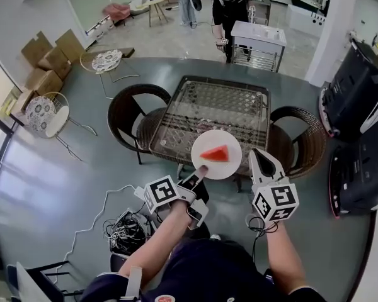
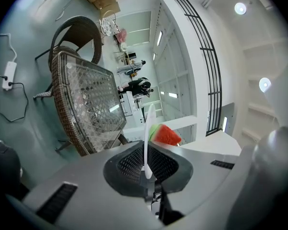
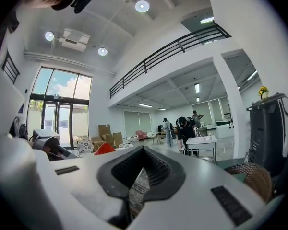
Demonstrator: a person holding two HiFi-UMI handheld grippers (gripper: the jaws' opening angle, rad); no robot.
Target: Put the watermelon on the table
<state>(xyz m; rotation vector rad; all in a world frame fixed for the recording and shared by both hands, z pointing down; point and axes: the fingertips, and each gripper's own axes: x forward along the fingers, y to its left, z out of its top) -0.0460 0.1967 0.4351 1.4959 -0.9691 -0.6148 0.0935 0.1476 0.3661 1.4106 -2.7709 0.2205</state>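
Your left gripper is clamped on the near rim of a white plate, held about level. The plate's only load is the watermelon, a single wedge at its middle, long axis lying across your line of reach. The glass-topped wicker table lies ahead of and below the plate, whose far half overlaps the near table edge in the head view. Your right gripper, jaws together and empty, sits just beside the plate's right rim; the left alone carries the load
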